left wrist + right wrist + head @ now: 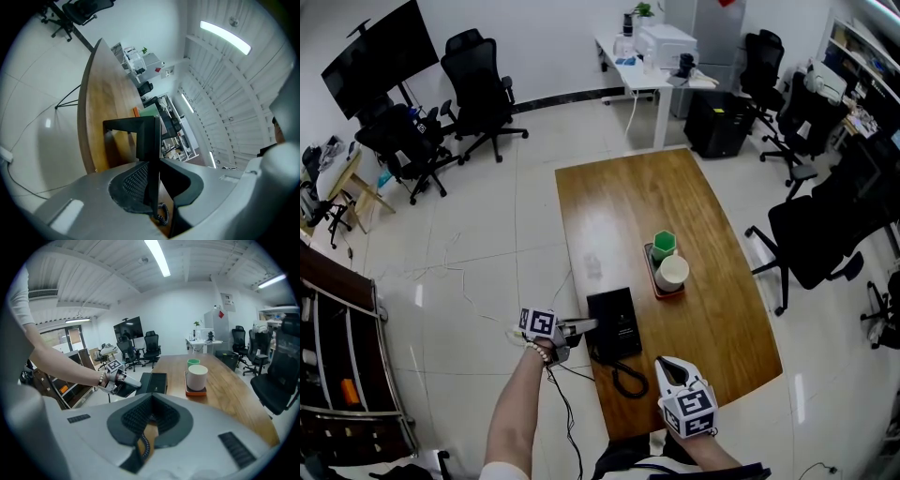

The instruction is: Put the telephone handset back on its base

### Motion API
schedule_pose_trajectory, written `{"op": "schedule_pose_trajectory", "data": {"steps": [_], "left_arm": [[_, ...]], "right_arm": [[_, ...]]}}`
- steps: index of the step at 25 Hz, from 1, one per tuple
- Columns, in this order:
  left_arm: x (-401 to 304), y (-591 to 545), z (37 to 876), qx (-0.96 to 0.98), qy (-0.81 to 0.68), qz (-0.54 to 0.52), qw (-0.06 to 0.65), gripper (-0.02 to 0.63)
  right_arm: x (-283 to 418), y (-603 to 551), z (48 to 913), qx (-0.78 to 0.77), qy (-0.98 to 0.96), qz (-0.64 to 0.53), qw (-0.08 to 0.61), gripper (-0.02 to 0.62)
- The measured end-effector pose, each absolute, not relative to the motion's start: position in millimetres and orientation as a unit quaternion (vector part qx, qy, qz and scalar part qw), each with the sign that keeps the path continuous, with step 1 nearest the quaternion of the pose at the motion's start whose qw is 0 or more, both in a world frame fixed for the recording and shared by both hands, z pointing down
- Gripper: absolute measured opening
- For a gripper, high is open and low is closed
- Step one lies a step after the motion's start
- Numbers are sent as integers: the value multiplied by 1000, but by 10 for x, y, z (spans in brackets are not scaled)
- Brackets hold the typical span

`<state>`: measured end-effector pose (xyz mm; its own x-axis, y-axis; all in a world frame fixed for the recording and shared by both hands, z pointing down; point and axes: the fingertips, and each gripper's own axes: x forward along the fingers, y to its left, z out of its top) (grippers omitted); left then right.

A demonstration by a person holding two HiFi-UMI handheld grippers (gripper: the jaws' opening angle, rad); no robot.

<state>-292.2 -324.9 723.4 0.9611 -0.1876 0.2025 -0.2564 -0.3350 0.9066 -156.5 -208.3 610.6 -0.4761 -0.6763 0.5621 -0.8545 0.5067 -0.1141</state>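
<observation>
Telephone handset (148,140) is pinched edge-on in our left gripper (578,326), right at the left side of the base (619,323) on the table (619,197). We can't tell if it's actually seated in the cradle yet. Our right gripper (150,420) hangs over the near end of the table, jaws pretty much together with nothing in them, and the coiled cord (626,380) lies just below. We reckon this is the set-down step. Next we'd want to line the handset up along the cradle, lower it flat, then release without snagging the cord.
</observation>
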Motion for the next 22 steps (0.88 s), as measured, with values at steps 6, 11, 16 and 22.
{"op": "schedule_pose_trajectory", "data": {"steps": [6, 11, 16, 22], "left_arm": [[-2935, -3270, 7287, 823, -169, 52, 540, 94], [-3073, -3300, 7340, 828, -265, 114, 481, 196], [-3332, -3135, 7098, 805, -389, 102, 435, 195], [-3515, -2402, 6791, 757, -506, 45, 410, 100]], "right_arm": [[-1544, -2095, 6135, 457, -836, 198, 230, 2], [-1497, -2094, 6139, 457, -836, 198, 228, 2], [-1357, -2095, 6095, 454, -840, 192, 227, 3], [-1127, -1960, 6034, 436, -854, 184, 217, 3]]}}
